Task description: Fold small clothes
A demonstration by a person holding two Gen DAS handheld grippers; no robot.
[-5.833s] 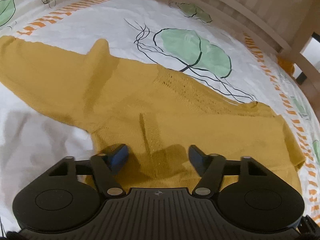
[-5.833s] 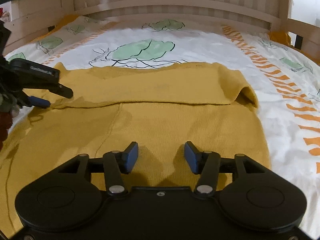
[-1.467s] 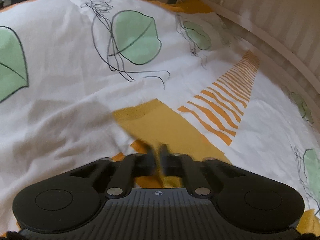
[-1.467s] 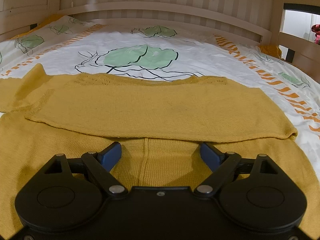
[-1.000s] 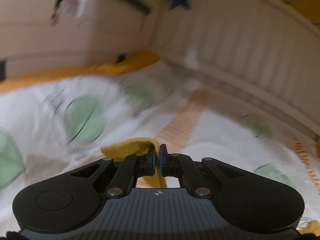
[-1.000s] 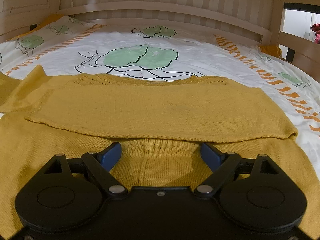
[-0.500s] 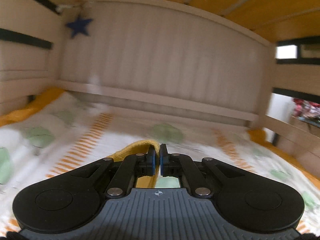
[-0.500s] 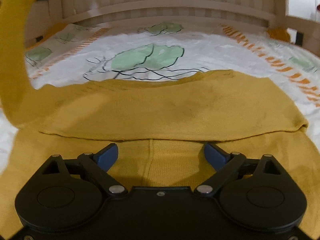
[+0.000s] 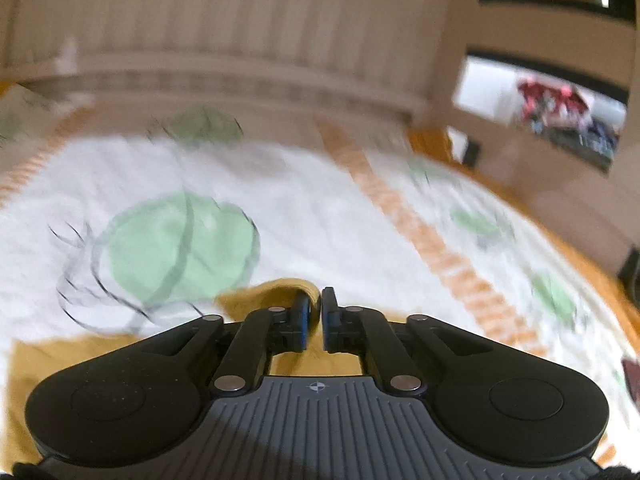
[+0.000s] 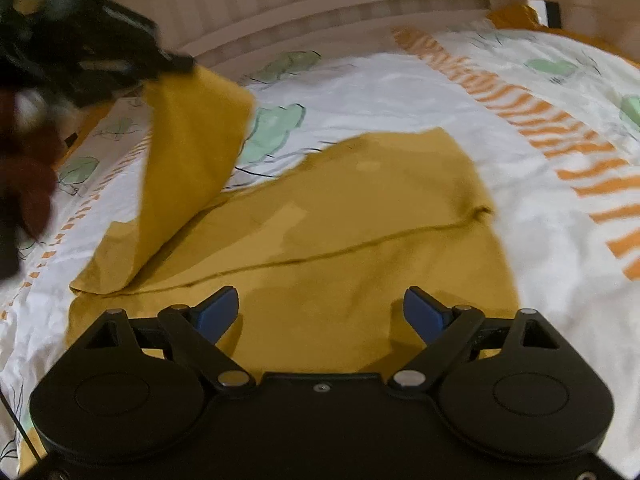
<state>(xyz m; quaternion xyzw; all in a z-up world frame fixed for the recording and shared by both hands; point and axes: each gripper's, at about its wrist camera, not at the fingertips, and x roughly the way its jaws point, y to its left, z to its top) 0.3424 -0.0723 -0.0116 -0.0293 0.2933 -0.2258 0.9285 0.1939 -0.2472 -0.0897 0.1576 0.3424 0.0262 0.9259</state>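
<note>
- Left gripper (image 9: pixel 315 300), low centre of the left wrist view, pinching a fold of the yellow sweater (image 10: pixel 360 216) between its blue pads (image 9: pixel 304 314); jaws starting to ease apart, cloth between them.
- Showing again at the upper left of the right wrist view, blurred and dark, holding up the sleeve (image 10: pixel 188 168), which is hanging down from it toward the sweater's left edge.
- Right gripper (image 10: pixel 320 312), low centre of its own view, standing wide with nothing between the blue pads, jaws drawing in slightly; hovering over the near part of the sweater, contact with it impossible to tell.
- Sweater body lying flat across the middle of the right wrist view, a folded edge running as a slanting line from lower left to mid right.
- Lying on the bed cover (image 10: pixel 400 92), white with green leaf prints and orange striped bands.
- Wooden slatted bed rail (image 10: pixel 320 4) crossing the top of the frame behind the cover.
</note>
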